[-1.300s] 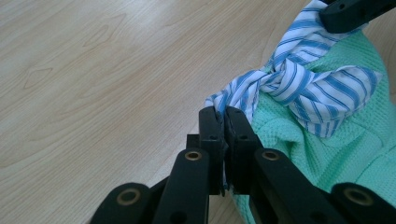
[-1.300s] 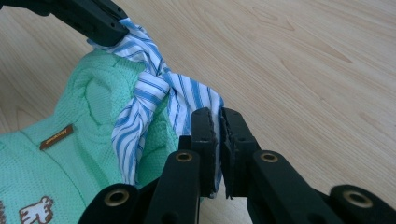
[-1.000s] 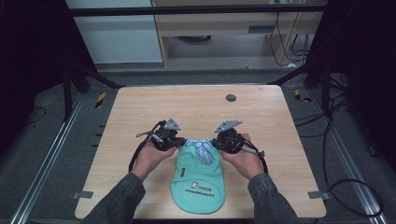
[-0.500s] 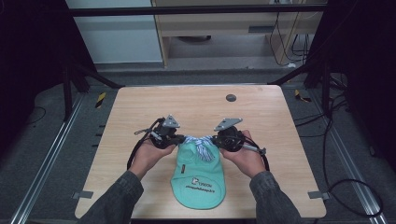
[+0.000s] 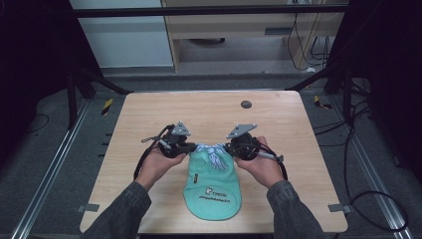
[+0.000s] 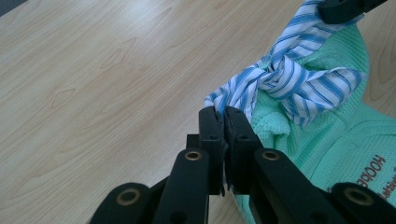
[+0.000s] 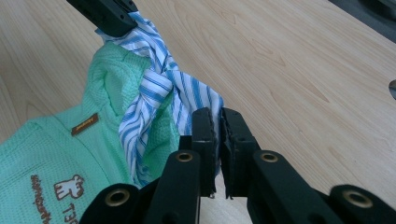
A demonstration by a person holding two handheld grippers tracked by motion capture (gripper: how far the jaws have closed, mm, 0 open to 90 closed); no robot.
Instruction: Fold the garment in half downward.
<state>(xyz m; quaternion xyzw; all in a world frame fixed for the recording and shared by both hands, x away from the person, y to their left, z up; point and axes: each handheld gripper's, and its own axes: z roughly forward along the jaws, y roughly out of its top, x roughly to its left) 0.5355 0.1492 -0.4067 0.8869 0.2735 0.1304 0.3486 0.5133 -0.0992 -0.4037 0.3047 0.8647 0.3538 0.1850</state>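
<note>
Centrally, a mint-green knitted garment [image 5: 213, 186] is lying flat on the near half of the wooden surface [image 5: 149, 114], its printed logo facing up and its hem pointing toward the person. At its far end a blue-and-white striped collar [image 6: 285, 79] is sitting bunched and twisted into a knot-like fold on top of the green knit. A small brown label [image 7: 84, 124] is showing on the green fabric just below the collar in the right gripper view.

Left tongs [image 6: 224, 114] are pressing together on the left tip of the striped collar, jaws closed with only a thin seam of cloth between them. Right tongs [image 7: 217, 116] are doing the same on the opposite end of the collar, jaws likewise squeezed onto the striped cloth. Each pair is reaching in from its own side, so the collar is spanning between them.

Both hands, left [image 5: 158, 162] and right [image 5: 263, 167], are resting low over the surface either side of the garment, dark sleeves entering from the near edge. Farther off, a small dark round disc [image 5: 245, 104] is lying near the far edge, well apart from the garment.
</note>
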